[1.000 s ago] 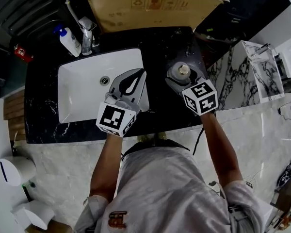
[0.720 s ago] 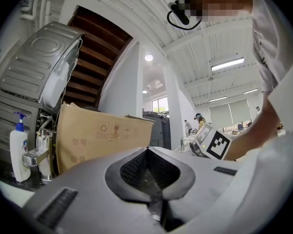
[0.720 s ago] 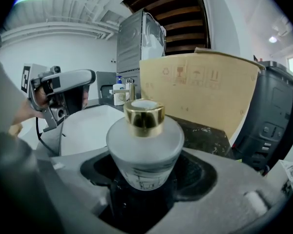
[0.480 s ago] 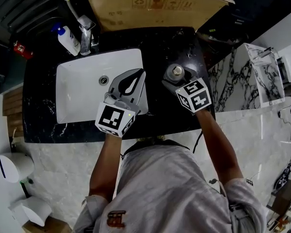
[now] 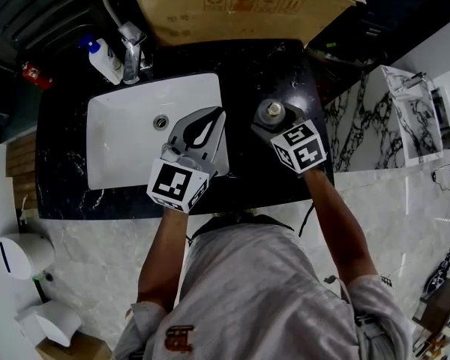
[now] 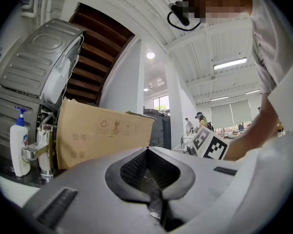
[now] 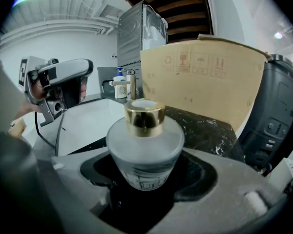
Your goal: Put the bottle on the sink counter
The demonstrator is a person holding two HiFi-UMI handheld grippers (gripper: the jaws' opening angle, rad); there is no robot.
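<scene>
Bottle [image 7: 145, 140] is pinched upright in our right hand-held gripper [image 7: 145, 172], so we can set it flat on the counter [image 5: 249, 167].

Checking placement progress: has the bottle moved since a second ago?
Yes: the bottle, held in the right gripper, shifted slightly left, toward the white sink basin.

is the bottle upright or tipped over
upright: the bottle has its gold cap on top, pointing straight up

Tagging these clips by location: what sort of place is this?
Likely a washroom vanity: white sink set in a black marbled counter, with faucet and soap pump bottle.
</scene>
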